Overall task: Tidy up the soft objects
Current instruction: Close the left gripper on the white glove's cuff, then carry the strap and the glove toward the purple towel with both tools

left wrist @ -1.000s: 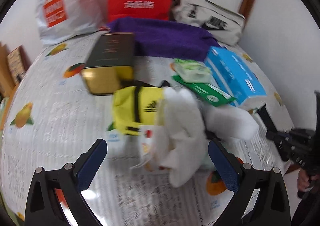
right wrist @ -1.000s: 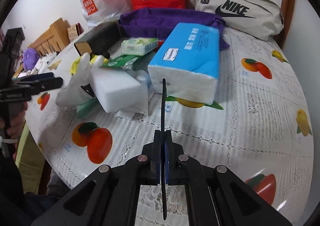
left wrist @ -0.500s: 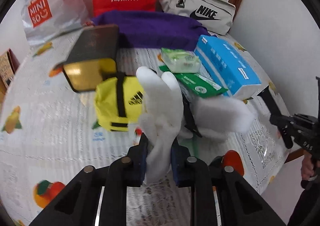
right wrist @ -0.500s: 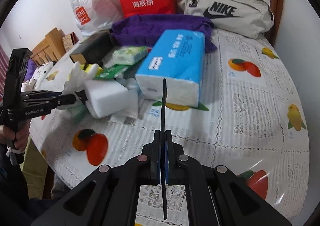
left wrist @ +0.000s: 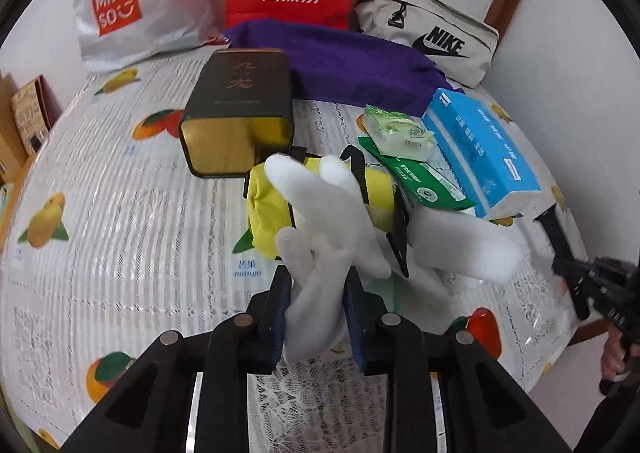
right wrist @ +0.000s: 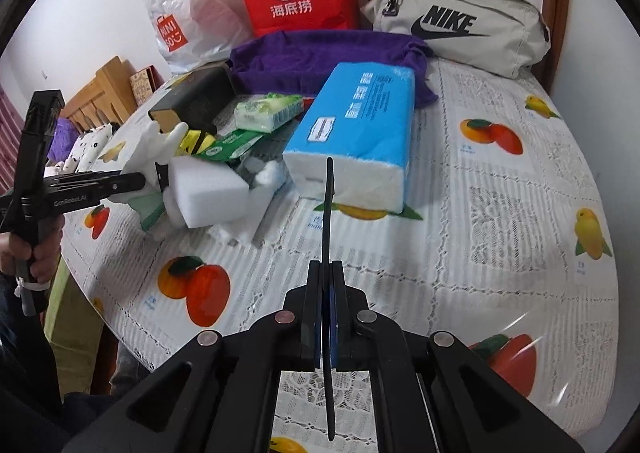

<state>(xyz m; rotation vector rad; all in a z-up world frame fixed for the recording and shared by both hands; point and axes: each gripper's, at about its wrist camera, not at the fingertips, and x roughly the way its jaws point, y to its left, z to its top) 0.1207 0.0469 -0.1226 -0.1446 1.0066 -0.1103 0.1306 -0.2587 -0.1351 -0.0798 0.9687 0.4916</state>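
The left gripper (left wrist: 316, 309) pinches the white glove (left wrist: 320, 237) at its cuff, jaws easing apart a little. The glove hangs above the yellow bag (left wrist: 276, 205) (soft, light, floppy). Hold the cuff. The right gripper (right wrist: 326, 325) is shut, empty.

Left gripper (left wrist: 316, 293) fingers opening slightly; right gripper (right wrist: 325, 309) fingers closed.

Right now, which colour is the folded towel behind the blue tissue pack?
The folded towel is purple, clearest in the right wrist view.
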